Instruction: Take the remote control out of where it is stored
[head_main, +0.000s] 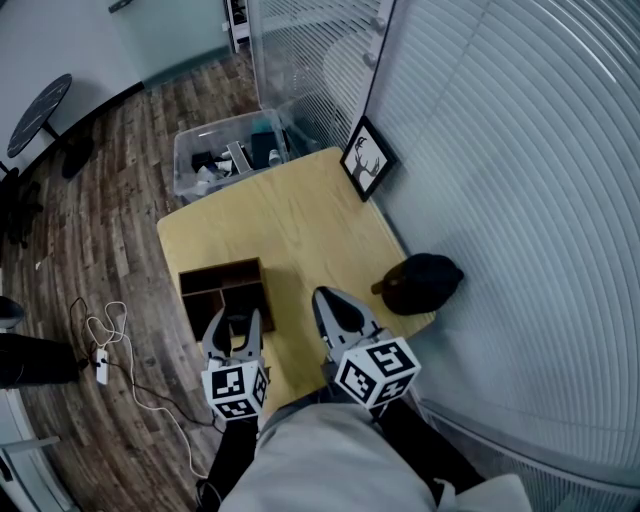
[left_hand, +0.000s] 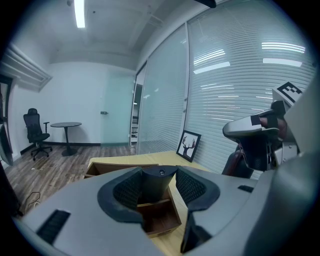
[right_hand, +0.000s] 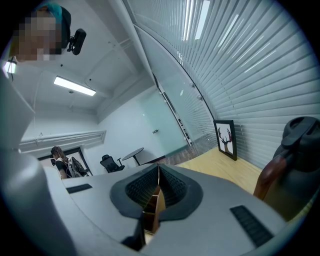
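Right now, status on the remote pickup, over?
Left gripper closed on remote control, standing in wooden organizer. Right gripper shut, empty. No obstruction seen above it.

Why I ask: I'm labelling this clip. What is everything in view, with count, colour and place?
table: 1, light wood, under both grippers
organiser box: 1, dark brown, table's near left edge
remote control: 1, black, upright in the organiser box
picture frame: 1, black, antler print, table's far side against the blinds
rounded object: 1, black with a brown part, table's right edge
storage bin: 1, clear, filled, floor beyond the table
cable: 1, white, floor at left
round table: 1, black, far left
office chair: 1, black, beside the round table
left gripper: 1, grey, jaws flank the remote control; contact unclear
right gripper: 1, grey, jaws together, empty
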